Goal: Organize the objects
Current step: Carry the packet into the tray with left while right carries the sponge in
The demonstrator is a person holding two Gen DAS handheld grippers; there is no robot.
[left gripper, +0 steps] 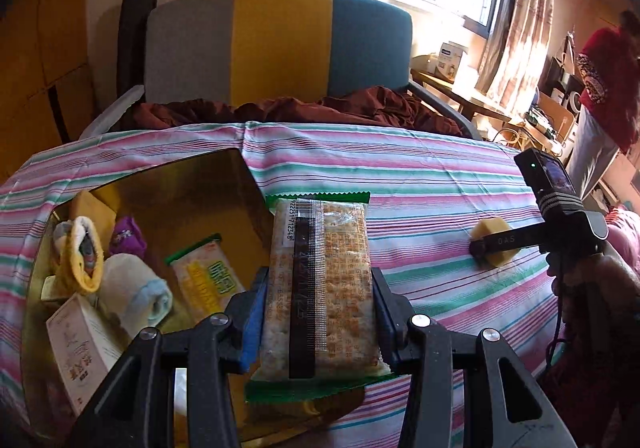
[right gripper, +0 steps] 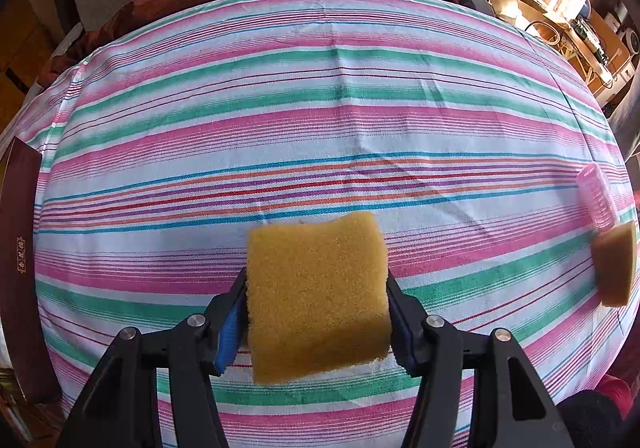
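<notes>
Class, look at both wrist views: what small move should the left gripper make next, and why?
Probably carry the cracker packet a little to the left over the gold box and let go. The left gripper is shut on the packet near the box's edge, and a similar packet already lies inside with rolled cloths.

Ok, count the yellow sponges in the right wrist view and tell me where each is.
2. One yellow sponge is clamped between the right gripper's fingers over the striped cloth; a second sponge lies at the right edge beside a pink hair roller. Others may be out of frame.
</notes>
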